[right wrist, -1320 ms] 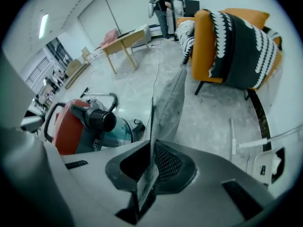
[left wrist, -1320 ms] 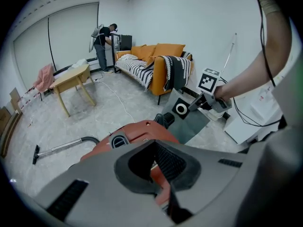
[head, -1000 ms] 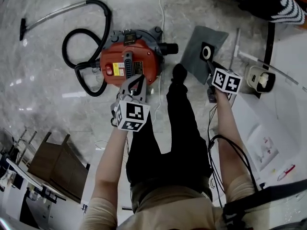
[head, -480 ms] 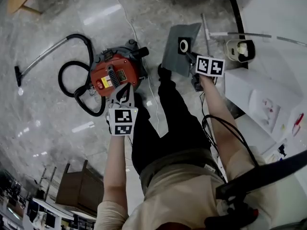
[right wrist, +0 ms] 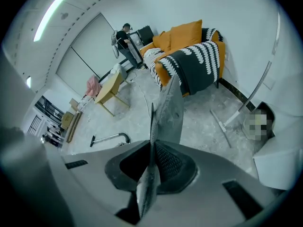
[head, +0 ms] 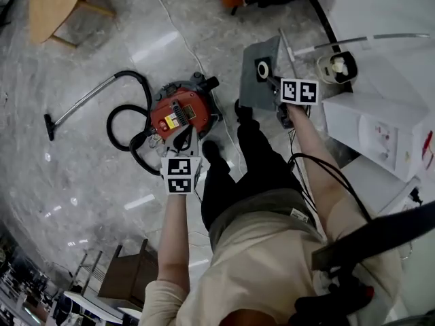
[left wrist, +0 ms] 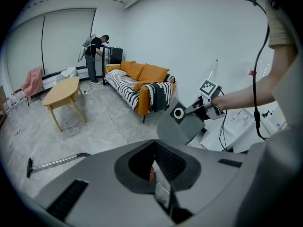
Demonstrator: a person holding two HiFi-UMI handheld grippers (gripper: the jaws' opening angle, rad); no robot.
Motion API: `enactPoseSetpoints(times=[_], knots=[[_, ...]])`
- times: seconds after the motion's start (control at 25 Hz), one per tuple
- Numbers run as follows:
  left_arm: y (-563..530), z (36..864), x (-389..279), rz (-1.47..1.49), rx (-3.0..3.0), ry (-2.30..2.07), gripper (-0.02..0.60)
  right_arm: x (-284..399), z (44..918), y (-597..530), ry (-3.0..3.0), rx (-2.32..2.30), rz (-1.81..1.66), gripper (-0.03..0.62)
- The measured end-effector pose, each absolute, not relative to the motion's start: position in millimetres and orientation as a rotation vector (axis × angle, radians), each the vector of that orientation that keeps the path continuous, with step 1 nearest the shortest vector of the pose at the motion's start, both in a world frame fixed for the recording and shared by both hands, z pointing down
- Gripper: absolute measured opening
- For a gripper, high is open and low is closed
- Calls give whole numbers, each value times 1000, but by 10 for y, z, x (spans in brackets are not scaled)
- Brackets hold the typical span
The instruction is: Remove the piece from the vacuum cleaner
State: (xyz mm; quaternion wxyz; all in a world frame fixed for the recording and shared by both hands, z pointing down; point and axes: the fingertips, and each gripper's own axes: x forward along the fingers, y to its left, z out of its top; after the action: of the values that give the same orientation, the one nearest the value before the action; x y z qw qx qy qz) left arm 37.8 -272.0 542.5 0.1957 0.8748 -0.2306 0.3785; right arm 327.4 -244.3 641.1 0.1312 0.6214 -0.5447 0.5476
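The red vacuum cleaner (head: 180, 111) stands on the marble floor with its black hose (head: 126, 131) looped to the left. My left gripper (head: 185, 136) hovers over its near edge; its jaws look closed with nothing in them, and a sliver of red shows past them in the left gripper view. My right gripper (head: 275, 83) is shut on the edge of a flat grey piece (head: 258, 77) with a white ring (head: 262, 68), held in the air to the right of the vacuum. The right gripper view shows this grey piece (right wrist: 170, 110) edge-on between the jaws; in the left gripper view the grey piece (left wrist: 182, 124) faces the camera.
An orange sofa (left wrist: 142, 77) with a striped blanket and a wooden table (head: 54, 2) stand further off. White boxes (head: 377, 124) and a metal rod (head: 367, 39) lie to the right. The person's black shoe (head: 245, 107) is beside the vacuum. Another person (left wrist: 97, 51) stands far off.
The head view has pulled back and turned, so the vacuum looks smaller. The left gripper's tip has come off the vacuum's top to its near edge. The right gripper still holds the grey piece.
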Motion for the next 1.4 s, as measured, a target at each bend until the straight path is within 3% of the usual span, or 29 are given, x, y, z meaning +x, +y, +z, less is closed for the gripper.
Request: enactPoseSetpoints(times=[0.96, 1.4], knots=[[-2751, 3613, -264, 680, 2620, -821, 3, 2721, 4839, -2502, -1813, 1930, 1480, 29], [-2429, 3022, -595, 576, 2751, -742, 3, 2401, 4227, -2021, -1833, 2062, 1394, 29]])
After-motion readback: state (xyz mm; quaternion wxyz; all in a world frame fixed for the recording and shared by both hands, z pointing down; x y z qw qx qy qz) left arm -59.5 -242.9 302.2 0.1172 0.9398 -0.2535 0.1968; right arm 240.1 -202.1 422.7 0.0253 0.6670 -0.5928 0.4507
